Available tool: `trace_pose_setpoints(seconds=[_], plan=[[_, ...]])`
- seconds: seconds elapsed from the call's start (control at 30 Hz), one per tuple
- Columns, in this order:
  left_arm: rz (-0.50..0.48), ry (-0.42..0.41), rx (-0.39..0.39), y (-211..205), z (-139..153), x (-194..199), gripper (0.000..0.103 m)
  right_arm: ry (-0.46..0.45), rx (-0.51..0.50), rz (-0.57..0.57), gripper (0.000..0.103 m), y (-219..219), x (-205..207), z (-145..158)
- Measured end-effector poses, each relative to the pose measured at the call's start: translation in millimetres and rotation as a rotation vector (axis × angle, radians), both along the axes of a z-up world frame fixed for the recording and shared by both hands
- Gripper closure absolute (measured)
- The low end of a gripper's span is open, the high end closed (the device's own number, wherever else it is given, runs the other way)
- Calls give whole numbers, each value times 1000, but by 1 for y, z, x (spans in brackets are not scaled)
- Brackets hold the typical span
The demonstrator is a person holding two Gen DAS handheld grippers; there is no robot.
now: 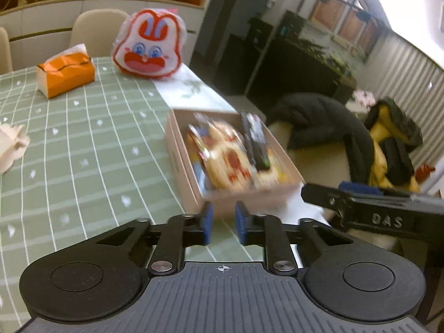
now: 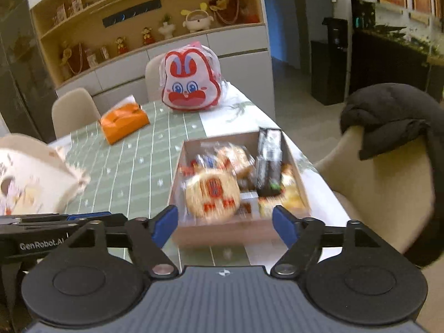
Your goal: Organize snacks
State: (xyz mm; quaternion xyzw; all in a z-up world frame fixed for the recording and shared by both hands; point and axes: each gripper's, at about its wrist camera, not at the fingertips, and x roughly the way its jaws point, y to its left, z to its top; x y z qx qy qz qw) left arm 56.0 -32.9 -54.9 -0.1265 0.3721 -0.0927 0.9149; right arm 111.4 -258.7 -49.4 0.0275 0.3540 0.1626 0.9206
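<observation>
A shallow cardboard box point(image 1: 183, 161) point(image 2: 222, 233) stands near the right edge of the green checked table and holds several snack packets: a round orange-and-red packet point(image 2: 212, 194) point(image 1: 230, 161), a black packet point(image 2: 269, 163) point(image 1: 255, 141) and smaller ones. My left gripper point(image 1: 223, 223) hovers just before the box's near wall, its blue pads a small gap apart with nothing between them. My right gripper point(image 2: 224, 226) is open wide and empty at the box's near wall. Each gripper shows at the edge of the other's view.
A red-and-white rabbit-face bag point(image 1: 149, 47) point(image 2: 191, 80) and an orange tissue pack point(image 1: 65, 73) point(image 2: 123, 122) lie at the far end. A cream bag point(image 2: 30, 172) point(image 1: 11, 145) sits at the left. A chair with a dark jacket point(image 2: 388, 127) stands right of the table.
</observation>
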Motion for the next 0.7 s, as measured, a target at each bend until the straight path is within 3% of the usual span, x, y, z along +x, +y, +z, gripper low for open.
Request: trace_pose_setpoints(seconds=[0.13, 0.3, 0.7], plan=[[-6, 62, -9, -20, 3, -24, 85, 36, -43, -56, 26, -14, -30, 3], [53, 22, 175, -42, 15, -47, 85, 106, 10, -74, 26, -29, -52, 1], [9, 34, 137, -50, 20, -63, 85, 121, -17, -33, 26, -20, -70, -2]])
